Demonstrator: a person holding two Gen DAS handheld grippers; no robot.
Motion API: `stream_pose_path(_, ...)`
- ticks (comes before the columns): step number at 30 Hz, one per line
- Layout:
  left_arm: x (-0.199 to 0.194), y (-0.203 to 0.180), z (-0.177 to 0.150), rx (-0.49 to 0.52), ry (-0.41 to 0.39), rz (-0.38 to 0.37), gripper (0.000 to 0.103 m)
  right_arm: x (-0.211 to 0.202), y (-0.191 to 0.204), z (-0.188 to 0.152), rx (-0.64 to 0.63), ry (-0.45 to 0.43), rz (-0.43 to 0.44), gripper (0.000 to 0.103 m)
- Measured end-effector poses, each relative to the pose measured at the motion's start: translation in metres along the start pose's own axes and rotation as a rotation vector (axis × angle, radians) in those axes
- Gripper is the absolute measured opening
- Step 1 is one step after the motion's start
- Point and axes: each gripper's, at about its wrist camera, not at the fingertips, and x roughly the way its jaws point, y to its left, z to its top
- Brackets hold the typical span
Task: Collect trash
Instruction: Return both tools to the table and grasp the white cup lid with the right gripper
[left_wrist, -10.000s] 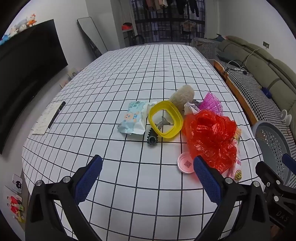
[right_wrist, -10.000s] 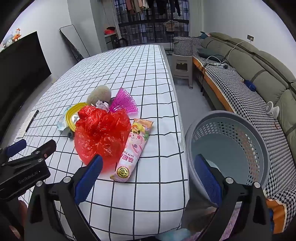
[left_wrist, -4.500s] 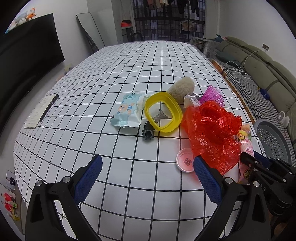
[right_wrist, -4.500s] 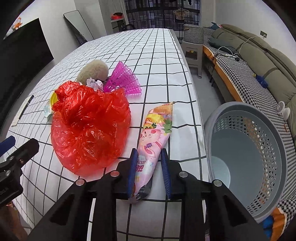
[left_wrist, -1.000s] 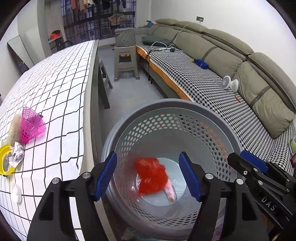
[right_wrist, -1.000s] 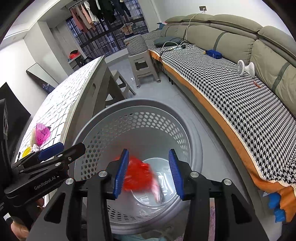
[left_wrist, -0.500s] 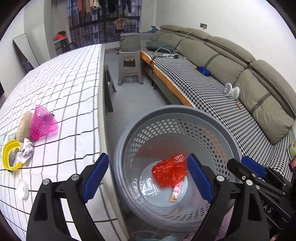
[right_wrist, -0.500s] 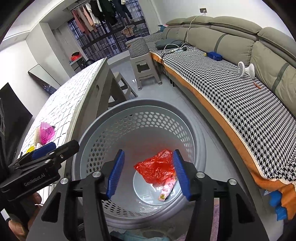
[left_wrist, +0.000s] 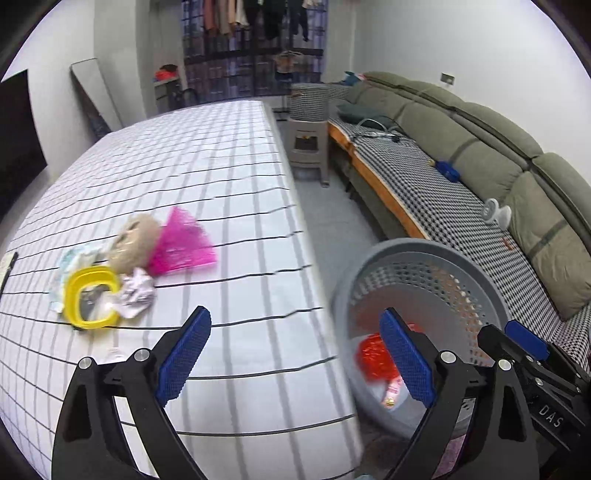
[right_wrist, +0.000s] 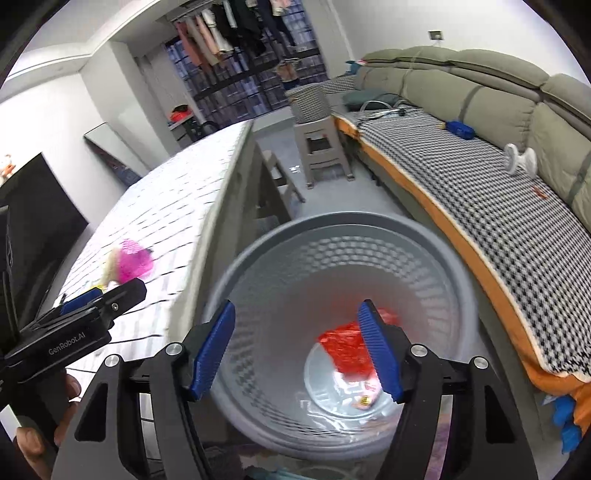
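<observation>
Two pieces of trash lie in the bottom of the grey basket (right_wrist: 436, 258): a crumpled red bag (right_wrist: 347, 350) and, just beside it, a pink snack packet (right_wrist: 364, 395), its print too blurred to read. Both grippers have just been opening with nothing between their jaws. The right gripper (right_wrist: 295, 352) hangs over the basket; the left gripper (left_wrist: 295, 358), marked "GenRobot.AI", straddles the worktop (left_wrist: 221, 177) edge beside the basket. More litter, a pink net (left_wrist: 181, 243) and a yellow ring (left_wrist: 88, 295), lies on the worktop.
</observation>
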Motion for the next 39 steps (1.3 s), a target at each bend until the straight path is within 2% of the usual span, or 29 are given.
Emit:
stream_pose_path(7, -0.012, 0.058, -0.006, -0.072, -0.007, 0.082, 0.092, 0.013, 0.060, 0.005, -0.086, 0.020, 0.087, 0.073)
stream_pose_path(17, -0.028, 0.147, -0.021, -0.163, -0.004, 0.190, 0.093, 0.040, 0.149, 0.003, -0.228, 0.085, 0.187, 0.074)
stream_pose_path(29, -0.031, 0.236, -0.044, -0.295, 0.025, 0.276, 0.093, 0.079, 0.237, -0.017, -0.361, 0.188, 0.221, 0.074)
stream_pose_path(39, -0.025, 0.280, -0.052, -0.352, 0.043, 0.303, 0.093, 0.110, 0.275, -0.042, -0.433, 0.293, 0.207, 0.074)
